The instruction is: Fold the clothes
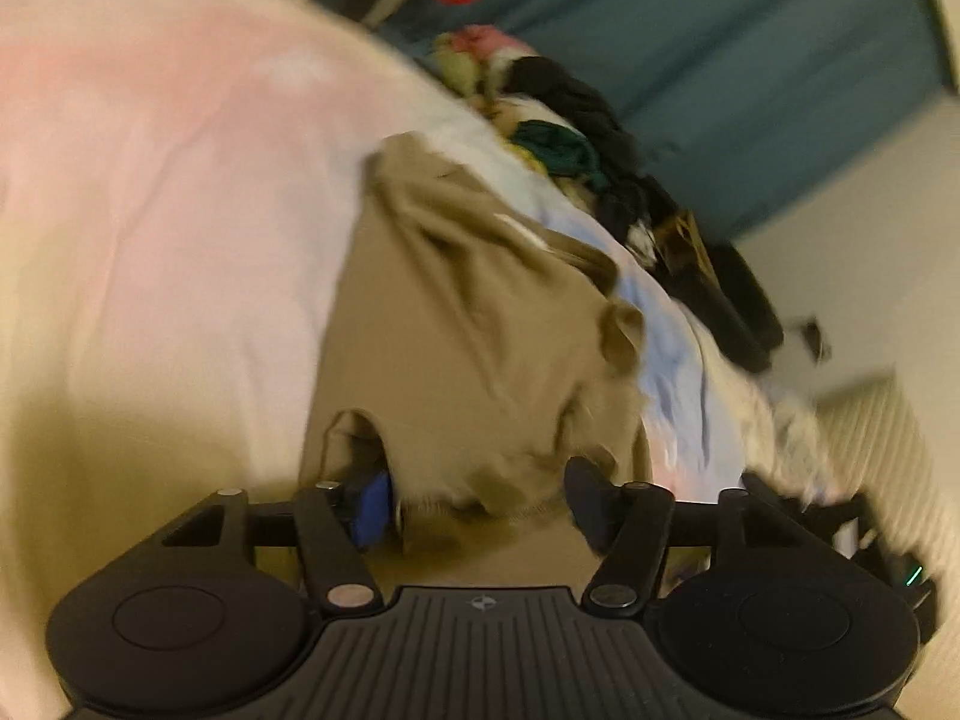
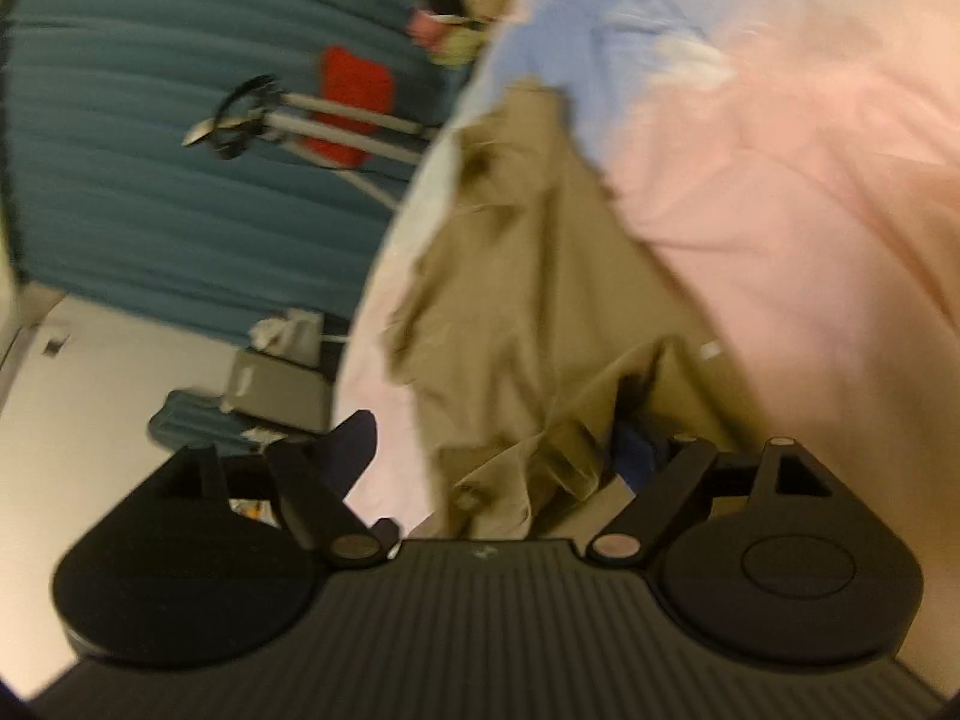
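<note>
A khaki garment [image 1: 474, 324] lies crumpled on a bed with a pink and light-blue sheet [image 1: 150, 192]. My left gripper [image 1: 480, 498] is at the garment's near edge, jaws wide apart, cloth bunched between and over the fingers. In the right wrist view the same khaki garment [image 2: 540, 300] runs down to my right gripper [image 2: 492, 456]. Its jaws are wide apart and a buttoned edge lies between them. Both views are blurred.
A heap of mixed dark, green and pink clothes [image 1: 576, 138] sits at the far side of the bed. A teal curtain [image 2: 150, 120], a red bag on a metal frame [image 2: 348, 102], and boxes on the floor [image 2: 270, 384] stand beyond the bed's edge.
</note>
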`<state>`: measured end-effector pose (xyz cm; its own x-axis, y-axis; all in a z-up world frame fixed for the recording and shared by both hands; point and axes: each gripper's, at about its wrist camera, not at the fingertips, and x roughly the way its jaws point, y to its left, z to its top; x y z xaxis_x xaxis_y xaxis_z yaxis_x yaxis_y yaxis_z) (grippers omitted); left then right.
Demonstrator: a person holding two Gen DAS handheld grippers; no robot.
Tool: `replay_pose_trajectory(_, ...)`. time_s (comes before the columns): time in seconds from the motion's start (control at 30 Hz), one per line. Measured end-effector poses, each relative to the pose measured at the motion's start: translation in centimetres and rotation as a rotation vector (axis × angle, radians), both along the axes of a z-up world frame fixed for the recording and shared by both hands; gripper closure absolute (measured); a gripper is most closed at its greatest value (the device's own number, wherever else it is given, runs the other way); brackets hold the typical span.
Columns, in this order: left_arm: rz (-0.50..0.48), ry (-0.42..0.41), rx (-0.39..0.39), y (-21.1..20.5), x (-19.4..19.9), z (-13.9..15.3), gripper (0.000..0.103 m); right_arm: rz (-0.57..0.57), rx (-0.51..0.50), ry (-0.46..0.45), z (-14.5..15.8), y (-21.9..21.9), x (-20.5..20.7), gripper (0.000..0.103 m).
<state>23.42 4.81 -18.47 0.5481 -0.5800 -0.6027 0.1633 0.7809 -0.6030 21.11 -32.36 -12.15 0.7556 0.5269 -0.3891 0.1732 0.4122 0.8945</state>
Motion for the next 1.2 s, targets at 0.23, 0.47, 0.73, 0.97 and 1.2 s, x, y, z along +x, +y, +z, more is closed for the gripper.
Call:
replay_pose_trajectory(0.23, -0.191, -0.142, 0.129, -3.1, -5.8, 1.5, 0.025, 0.144, -0.341, -0.183, 4.5, 5.2, -4.9, 0.061)
replay_pose_trajectory(0.47, -0.251, -0.121, 0.356, -6.5, -5.4, -1.9, 0.027, 0.223, -0.689, -0.003, 1.6, 8.0, -3.8, 0.092)
replay_pose_trajectory(0.73, -0.035, -0.247, 0.384, -6.4, -1.5, -2.3, 0.028, 0.080, -0.787, -0.099, 0.5, 7.2, 0.4, 0.092)
replay_pose_trajectory(0.97, 0.011, -0.330, 0.315, -5.1, -3.2, 0.4, 0.024, -0.009, -0.779, -0.204, 2.2, 6.6, -0.6, 0.088)
replay_pose_trajectory(1.2, -0.042, -0.239, 0.422, -6.6, -3.1, -2.2, 0.025, 0.076, -0.885, -0.088, -0.1, 8.4, 0.6, 0.091)
